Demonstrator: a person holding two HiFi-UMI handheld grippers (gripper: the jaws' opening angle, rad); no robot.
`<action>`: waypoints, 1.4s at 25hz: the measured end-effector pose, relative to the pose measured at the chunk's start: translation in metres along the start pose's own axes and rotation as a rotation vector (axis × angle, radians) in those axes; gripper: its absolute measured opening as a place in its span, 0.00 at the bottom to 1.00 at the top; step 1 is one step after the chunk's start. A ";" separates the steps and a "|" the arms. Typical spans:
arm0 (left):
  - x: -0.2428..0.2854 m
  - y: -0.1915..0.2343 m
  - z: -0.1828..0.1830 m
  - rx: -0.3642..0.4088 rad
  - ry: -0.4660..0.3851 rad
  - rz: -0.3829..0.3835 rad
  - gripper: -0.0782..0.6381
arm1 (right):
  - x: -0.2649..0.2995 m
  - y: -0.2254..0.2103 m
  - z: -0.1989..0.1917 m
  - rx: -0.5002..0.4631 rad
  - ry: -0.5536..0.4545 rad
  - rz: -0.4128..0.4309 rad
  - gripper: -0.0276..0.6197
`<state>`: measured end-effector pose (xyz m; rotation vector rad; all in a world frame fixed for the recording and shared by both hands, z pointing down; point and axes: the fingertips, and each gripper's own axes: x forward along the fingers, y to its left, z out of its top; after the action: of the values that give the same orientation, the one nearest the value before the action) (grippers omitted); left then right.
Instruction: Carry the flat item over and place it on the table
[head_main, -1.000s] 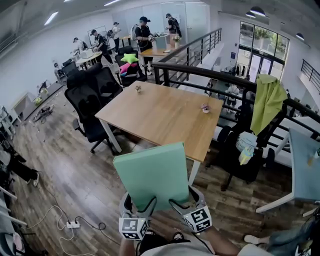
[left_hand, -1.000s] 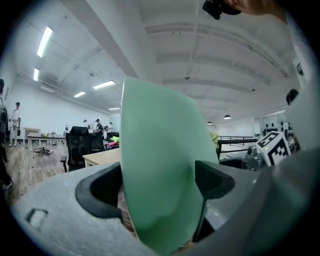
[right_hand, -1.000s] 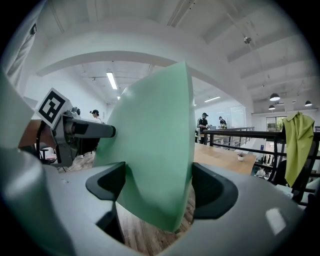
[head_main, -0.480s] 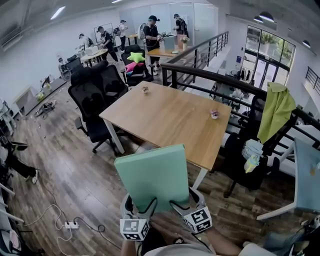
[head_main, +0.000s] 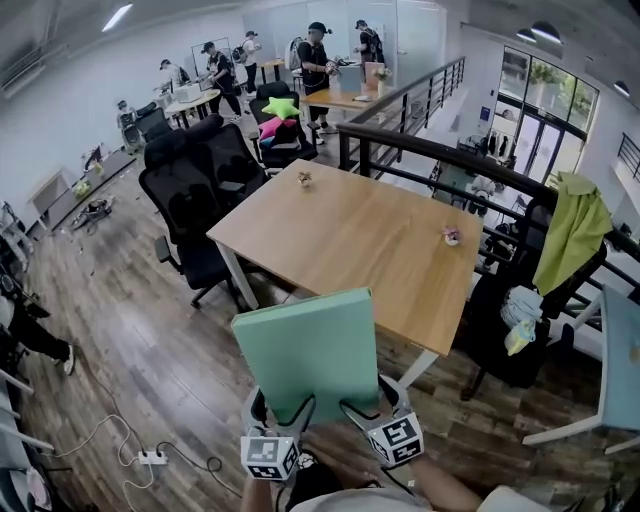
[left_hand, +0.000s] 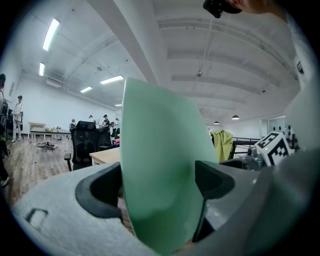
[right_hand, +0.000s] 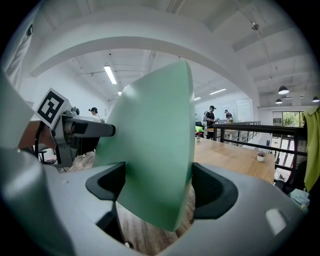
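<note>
The left tongs (head_main: 281, 410) and right tongs (head_main: 368, 403) each pinch the near edge of the green board (head_main: 308, 350), which juts forward toward the bench (head_main: 350, 235) lying straight ahead.

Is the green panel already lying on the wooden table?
No, the green panel is held up by its lower edge in the left gripper and right gripper, not flat on the wooden table.

Black chairs (head_main: 195, 190) stand on the wood floor (head_main: 130, 340).
</note>
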<state>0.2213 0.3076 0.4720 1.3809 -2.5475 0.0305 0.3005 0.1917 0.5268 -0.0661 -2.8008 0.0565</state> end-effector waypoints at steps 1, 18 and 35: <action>0.004 0.007 0.002 -0.001 0.005 -0.006 0.77 | 0.008 0.000 0.003 0.001 0.002 -0.002 0.71; 0.057 0.134 0.030 0.031 0.013 -0.110 0.77 | 0.129 0.024 0.049 0.026 -0.027 -0.092 0.71; 0.152 0.209 0.047 0.057 0.020 -0.125 0.77 | 0.242 -0.017 0.074 0.049 -0.031 -0.096 0.71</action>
<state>-0.0409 0.2921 0.4801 1.5496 -2.4569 0.0950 0.0472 0.1852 0.5383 0.0817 -2.8280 0.1035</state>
